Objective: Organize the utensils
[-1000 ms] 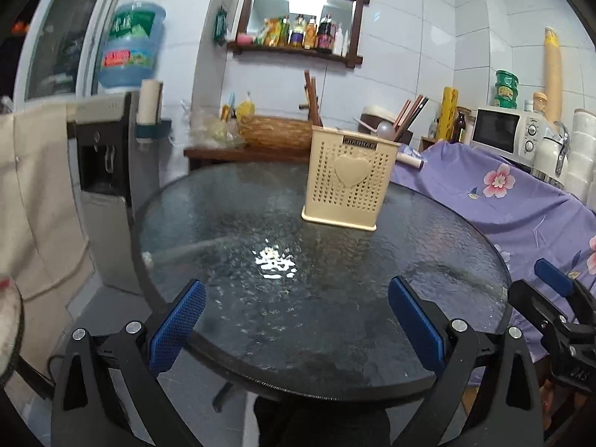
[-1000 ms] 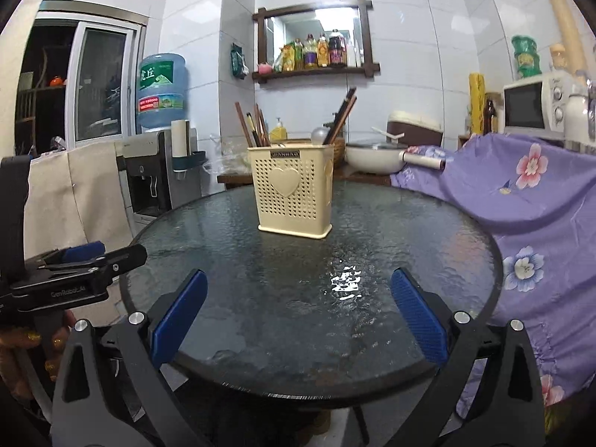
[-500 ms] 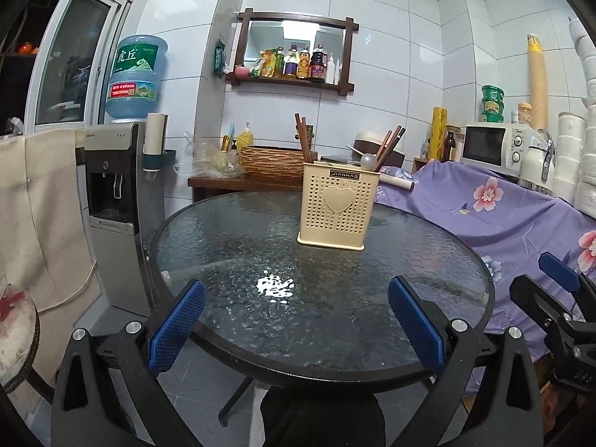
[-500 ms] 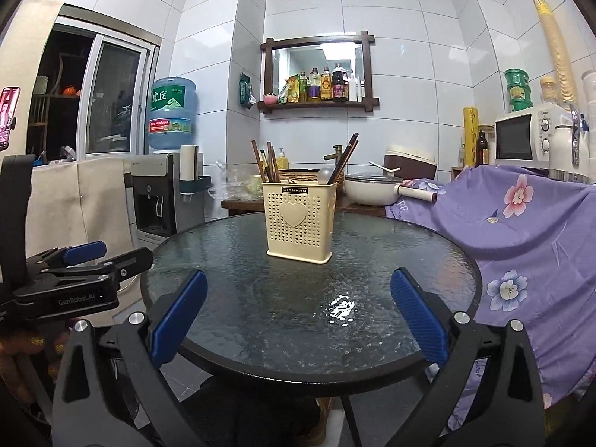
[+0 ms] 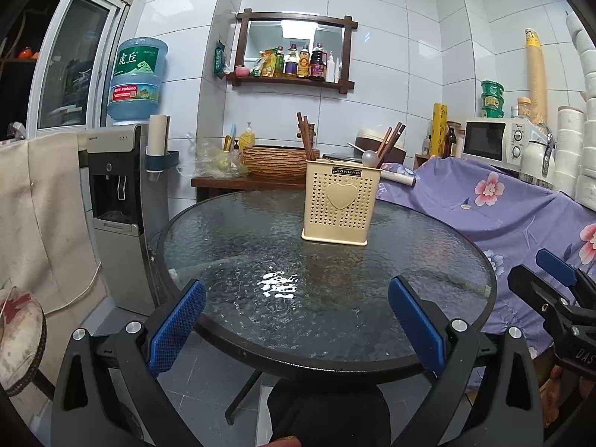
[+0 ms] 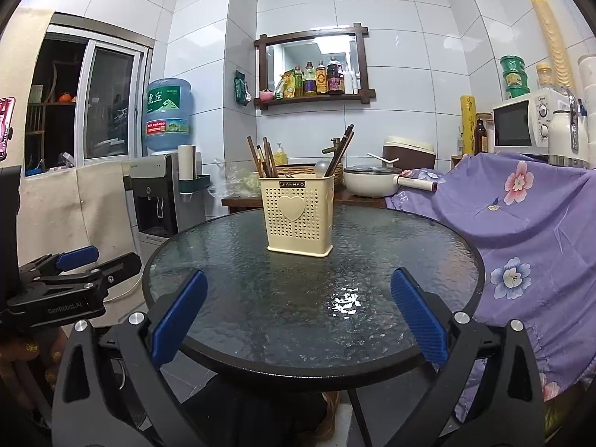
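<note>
A cream perforated utensil holder (image 5: 341,203) with a heart on its front stands upright on the round glass table (image 5: 231,246), towards its far side; it also shows in the right wrist view (image 6: 299,216). Brown chopsticks (image 5: 306,138) and a spoon (image 5: 368,157) stick out of its top. My left gripper (image 5: 298,326) is open and empty, held back at the table's near edge. My right gripper (image 6: 298,316) is open and empty too, at the near edge, to the right of the left one.
A water dispenser (image 5: 123,201) stands left of the table. A purple flowered cloth (image 5: 495,208) covers furniture on the right, with a microwave (image 5: 493,143) behind. A wooden side table with a woven basket (image 5: 275,160) and a pot (image 6: 368,182) stands behind.
Both grippers have drawn back and down from the table, so the holder looks farther and more of the room shows. Both stay open and empty.
</note>
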The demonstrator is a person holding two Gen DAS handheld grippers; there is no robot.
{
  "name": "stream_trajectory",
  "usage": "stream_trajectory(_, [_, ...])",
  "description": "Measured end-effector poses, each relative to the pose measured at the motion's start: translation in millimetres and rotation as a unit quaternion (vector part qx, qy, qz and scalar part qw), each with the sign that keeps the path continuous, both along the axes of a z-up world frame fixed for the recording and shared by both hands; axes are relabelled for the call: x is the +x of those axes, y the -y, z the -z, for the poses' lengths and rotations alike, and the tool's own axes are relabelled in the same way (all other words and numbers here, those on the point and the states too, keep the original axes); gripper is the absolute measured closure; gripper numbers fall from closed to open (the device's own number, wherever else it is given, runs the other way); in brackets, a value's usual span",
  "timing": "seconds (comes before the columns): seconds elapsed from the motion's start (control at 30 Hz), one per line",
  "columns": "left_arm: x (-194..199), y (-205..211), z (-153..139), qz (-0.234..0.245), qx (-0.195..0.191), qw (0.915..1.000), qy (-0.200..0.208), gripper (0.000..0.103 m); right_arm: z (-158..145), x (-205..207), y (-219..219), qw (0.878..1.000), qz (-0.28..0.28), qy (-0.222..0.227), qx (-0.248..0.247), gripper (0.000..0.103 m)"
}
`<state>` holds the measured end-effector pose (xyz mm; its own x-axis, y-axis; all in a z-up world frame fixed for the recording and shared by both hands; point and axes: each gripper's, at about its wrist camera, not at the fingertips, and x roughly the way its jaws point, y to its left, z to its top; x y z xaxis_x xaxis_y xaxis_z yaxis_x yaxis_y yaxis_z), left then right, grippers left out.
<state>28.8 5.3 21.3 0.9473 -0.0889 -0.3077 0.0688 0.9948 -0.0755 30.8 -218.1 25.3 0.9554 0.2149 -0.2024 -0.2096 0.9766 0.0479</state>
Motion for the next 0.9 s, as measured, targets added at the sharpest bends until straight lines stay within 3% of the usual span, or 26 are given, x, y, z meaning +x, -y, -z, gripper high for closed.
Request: stream_trajectory(0.9, [2.5,-2.5,-2.0,0.004,-0.01,0.9999,-0.012,0.007,0.2,3.1,2.7,1.0,-0.001,-0.003,0.001,0.006])
